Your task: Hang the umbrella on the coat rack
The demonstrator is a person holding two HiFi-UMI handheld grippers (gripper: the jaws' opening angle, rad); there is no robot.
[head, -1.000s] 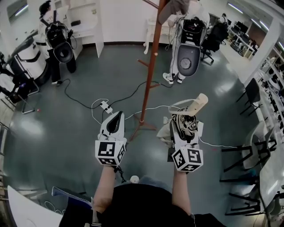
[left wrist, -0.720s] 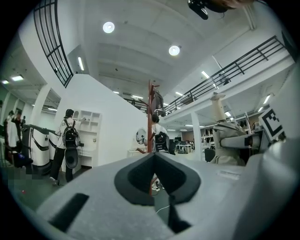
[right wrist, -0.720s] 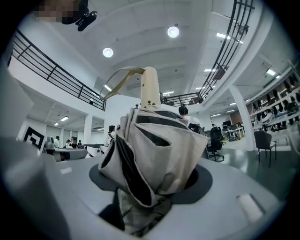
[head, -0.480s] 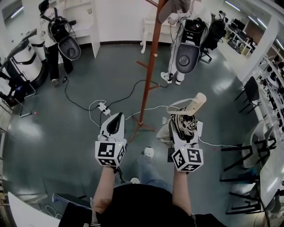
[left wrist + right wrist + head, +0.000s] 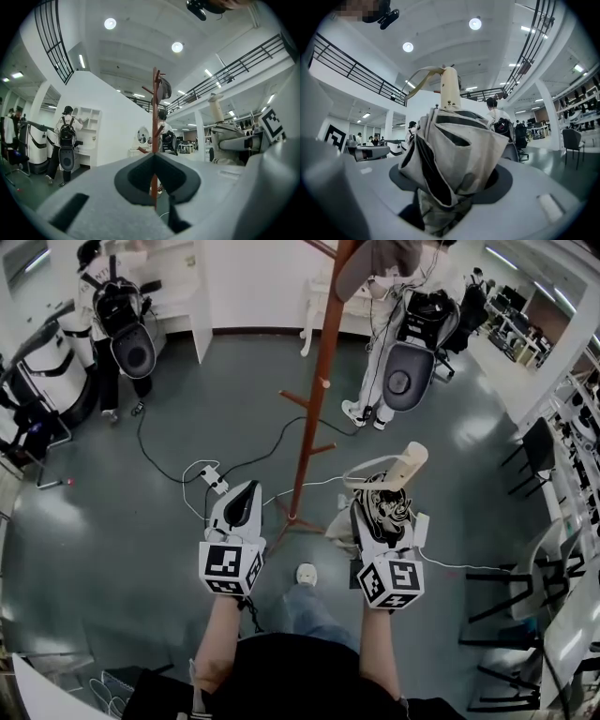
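A folded umbrella in beige and black fabric stands up between the jaws of my right gripper, which is shut on it. Its cream handle with a loop strap points forward and up. In the head view the right gripper sits right of the red-brown coat rack, whose feet lie between my two hands. My left gripper is shut and holds nothing. In the left gripper view the rack's pole rises straight ahead.
A grey garment hangs at the rack's top. A power strip and cables lie on the floor left of the rack's feet. People with backpacks stand at the back left and behind the rack. Black chairs line the right side.
Both grippers have come closer to the coat rack, its feet now lying between them. A white shoe of the person holding them has stepped into view below the hands. The umbrella stays gripped.
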